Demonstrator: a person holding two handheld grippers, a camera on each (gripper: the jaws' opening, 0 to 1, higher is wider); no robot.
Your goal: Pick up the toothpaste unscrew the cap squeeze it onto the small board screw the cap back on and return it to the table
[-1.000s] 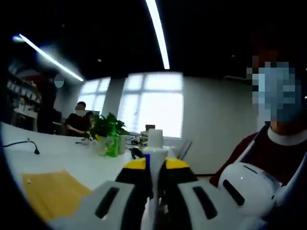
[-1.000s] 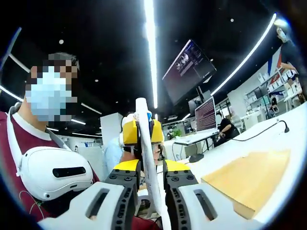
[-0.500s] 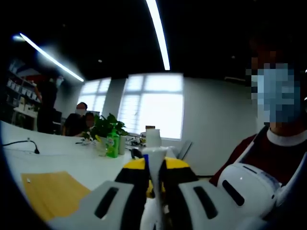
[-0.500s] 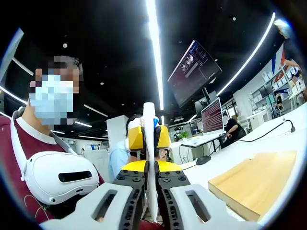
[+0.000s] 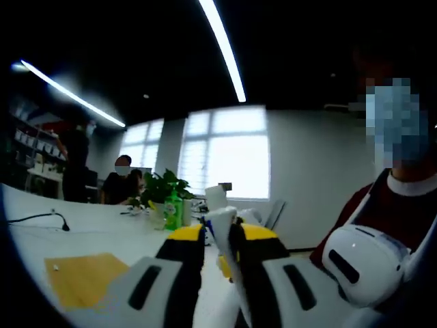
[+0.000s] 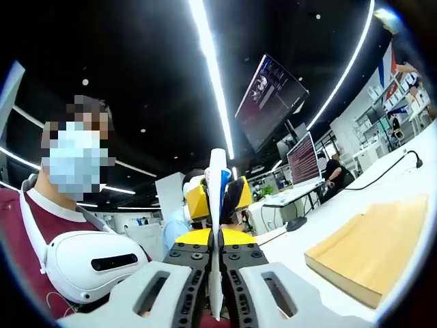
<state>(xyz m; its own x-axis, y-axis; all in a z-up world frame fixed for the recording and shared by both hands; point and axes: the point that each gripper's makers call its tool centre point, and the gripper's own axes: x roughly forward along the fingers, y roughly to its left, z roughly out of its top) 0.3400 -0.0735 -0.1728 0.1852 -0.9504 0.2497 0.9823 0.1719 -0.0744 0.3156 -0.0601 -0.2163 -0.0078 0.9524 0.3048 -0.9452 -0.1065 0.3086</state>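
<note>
The white toothpaste tube [image 6: 216, 205] stands edge-on between the jaws of my right gripper [image 6: 216, 240], which is shut on its lower part. The left gripper's yellow fingertips [image 6: 196, 201] close around the tube's upper end, just beyond my right jaws. In the left gripper view the tube [image 5: 220, 220] sits pinched between the yellow tips of my left gripper [image 5: 218, 236], and its white end [image 5: 216, 197] sticks out past them. The small wooden board [image 6: 369, 249] lies on the white table to the right, and the same board [image 5: 82, 277] shows at lower left.
A person in a dark red top with a white headset [image 6: 95, 263] hanging at the chest stands close behind both grippers. The white table [image 5: 102, 236] carries a cable, a green bottle [image 5: 172, 210] and a potted plant. People sit further back.
My right jaws have closed in on the tube, which now stands straight and edge-on between them. Both views have shifted slightly; the left grip looks unchanged.
</note>
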